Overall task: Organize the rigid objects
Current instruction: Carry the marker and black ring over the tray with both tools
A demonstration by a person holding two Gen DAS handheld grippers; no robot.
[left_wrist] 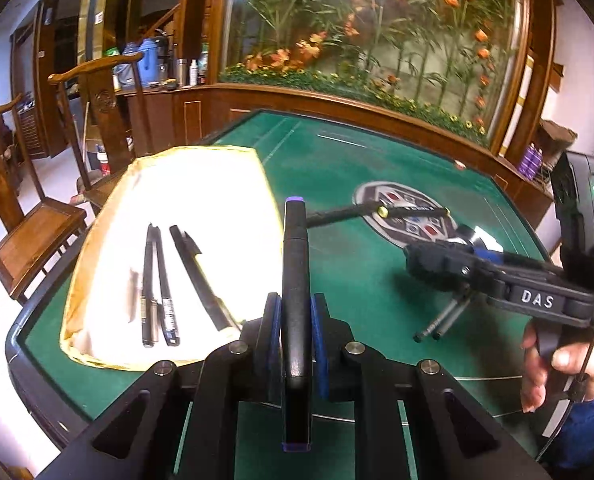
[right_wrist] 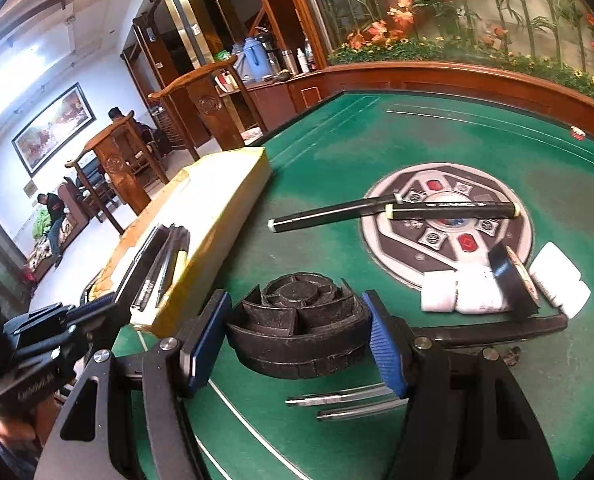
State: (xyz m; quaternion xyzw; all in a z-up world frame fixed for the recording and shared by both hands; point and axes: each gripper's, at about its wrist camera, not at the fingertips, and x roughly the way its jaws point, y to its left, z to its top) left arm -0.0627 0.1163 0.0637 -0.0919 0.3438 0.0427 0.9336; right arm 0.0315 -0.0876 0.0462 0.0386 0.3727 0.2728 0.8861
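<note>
My left gripper (left_wrist: 295, 312) is shut on a black marker with purple ends (left_wrist: 295, 280) and holds it above the green table beside a yellow-rimmed white tray (left_wrist: 97, 276). Three black pens (left_wrist: 165, 284) lie in the tray. My right gripper (right_wrist: 297, 334) is shut on a round black ridged object (right_wrist: 297, 320) just above the table; it also shows in the left wrist view (left_wrist: 437, 264). Two black markers (right_wrist: 397, 210) lie crossed on the round centre emblem.
Two metal tweezers (right_wrist: 345, 402) lie under my right gripper. White cylinders (right_wrist: 461, 292), a black tape roll (right_wrist: 513, 280) and a black curved strip (right_wrist: 497, 330) sit to the right. Wooden chairs (left_wrist: 25, 216) stand left of the table. A wooden ledge with flowers lines the far edge.
</note>
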